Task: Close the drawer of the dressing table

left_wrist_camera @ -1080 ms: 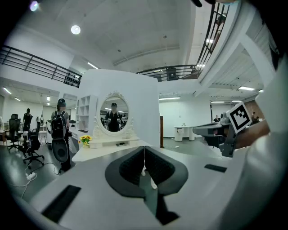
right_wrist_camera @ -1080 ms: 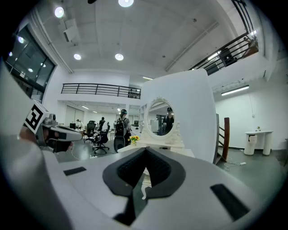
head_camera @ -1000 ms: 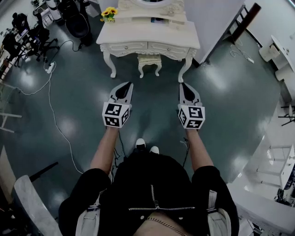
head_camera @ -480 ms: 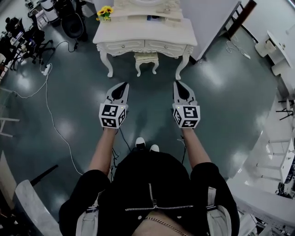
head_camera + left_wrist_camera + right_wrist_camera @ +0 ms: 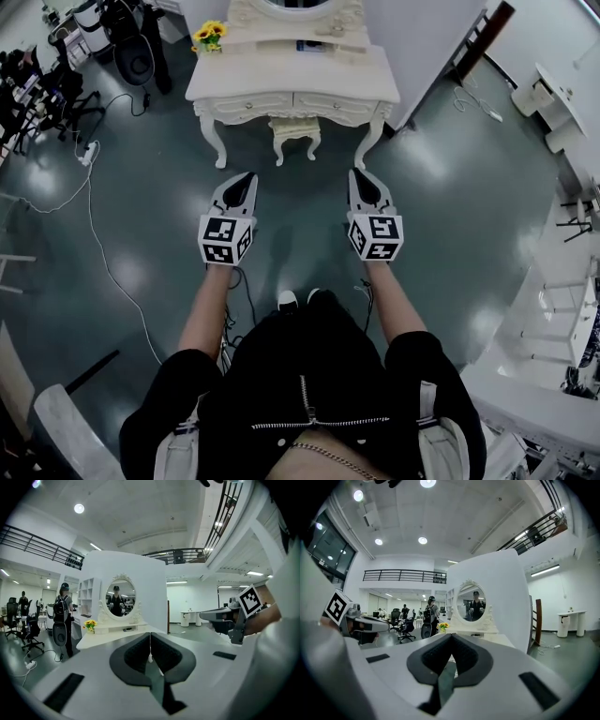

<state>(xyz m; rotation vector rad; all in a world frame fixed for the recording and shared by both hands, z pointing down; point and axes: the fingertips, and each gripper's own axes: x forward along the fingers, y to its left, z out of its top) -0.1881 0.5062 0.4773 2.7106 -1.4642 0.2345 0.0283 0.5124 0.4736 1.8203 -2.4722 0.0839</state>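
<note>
**Both grippers clenched and empty; dressing table well ahead**

The left gripper (image 5: 249, 176) and the right gripper (image 5: 355, 173) are held side by side over the dark floor (image 5: 141, 234). Both are pointed towards the far dressing table (image 5: 281, 75). In each gripper view the jaws are seen pressed together, with nothing between them.

The white dressing table is found at the far centre, just beside a white partition (image 5: 422, 37) on its right, and well apart from both grippers. An oval mirror (image 5: 298, 5) is carried along its far side, and yellow flowers (image 5: 208, 33) are noted at its far left corner. A small stool (image 5: 294, 131) is tucked between its legs. Along the near edge, drawer fronts (image 5: 246, 101) are observed. Whether any drawer stands out cannot be told at this range.
</note>
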